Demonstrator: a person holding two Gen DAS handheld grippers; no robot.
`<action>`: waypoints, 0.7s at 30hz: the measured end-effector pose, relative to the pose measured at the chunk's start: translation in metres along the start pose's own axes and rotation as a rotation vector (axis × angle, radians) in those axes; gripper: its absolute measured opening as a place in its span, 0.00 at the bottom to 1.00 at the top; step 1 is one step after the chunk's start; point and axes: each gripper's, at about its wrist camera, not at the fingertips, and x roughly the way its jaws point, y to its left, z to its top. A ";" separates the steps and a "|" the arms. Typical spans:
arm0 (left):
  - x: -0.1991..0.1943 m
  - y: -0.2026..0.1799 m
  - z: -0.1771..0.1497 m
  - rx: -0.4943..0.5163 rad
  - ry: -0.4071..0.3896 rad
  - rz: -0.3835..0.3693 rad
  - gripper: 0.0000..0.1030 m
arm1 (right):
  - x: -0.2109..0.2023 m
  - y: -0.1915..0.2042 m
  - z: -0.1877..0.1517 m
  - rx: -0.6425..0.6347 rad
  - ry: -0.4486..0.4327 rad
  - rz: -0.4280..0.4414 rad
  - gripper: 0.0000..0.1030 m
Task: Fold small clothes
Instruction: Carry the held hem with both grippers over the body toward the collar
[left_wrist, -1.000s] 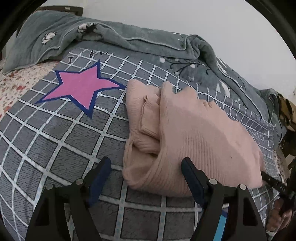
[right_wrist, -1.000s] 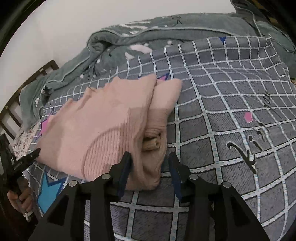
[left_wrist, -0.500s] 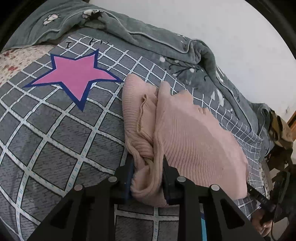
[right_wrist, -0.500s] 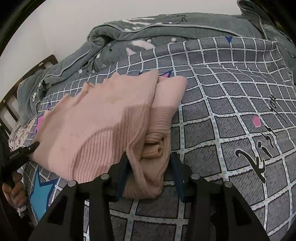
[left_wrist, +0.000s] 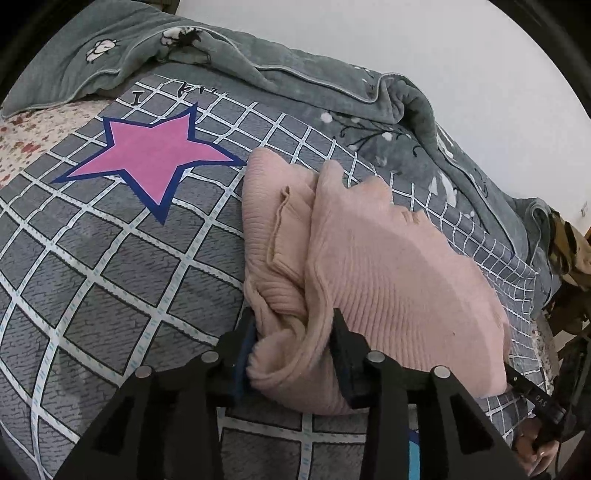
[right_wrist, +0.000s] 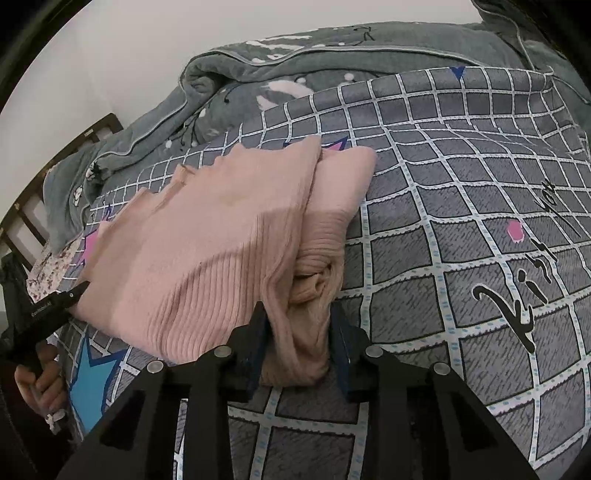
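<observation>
A pink ribbed sweater (left_wrist: 388, 266) lies folded into a thick bundle on the checked bed cover (left_wrist: 110, 277). My left gripper (left_wrist: 293, 332) grips the near left end of the bundle, knit bunched between its pads, and its jaws are opening slightly. The right wrist view shows the same sweater (right_wrist: 207, 240), with my right gripper (right_wrist: 299, 325) at its near right end. Those jaws are closing and both pads press into the rolled fabric. Each view shows the other gripper's black tip and a hand at the sweater's far side.
A rumpled grey quilt (left_wrist: 258, 62) runs along the back of the bed by the white wall. A pink star (left_wrist: 147, 155) is printed on the cover left of the sweater. A floral sheet (left_wrist: 22, 140) and a dark wooden headboard (right_wrist: 55, 155) lie at the bed's left end.
The left jaws went from wide open around the sweater's end to squeezing it, then eased a little. The right jaws narrowed onto the other end. Neither hand has shifted much.
</observation>
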 end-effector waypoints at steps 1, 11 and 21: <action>0.001 0.000 0.001 -0.003 0.001 -0.004 0.30 | 0.001 0.000 0.001 -0.002 0.000 0.002 0.30; -0.007 -0.002 -0.001 0.004 -0.031 -0.039 0.17 | -0.013 -0.009 0.004 0.055 -0.046 0.091 0.09; -0.051 -0.005 -0.036 0.007 -0.059 -0.096 0.15 | -0.070 -0.016 -0.023 0.081 -0.125 0.143 0.08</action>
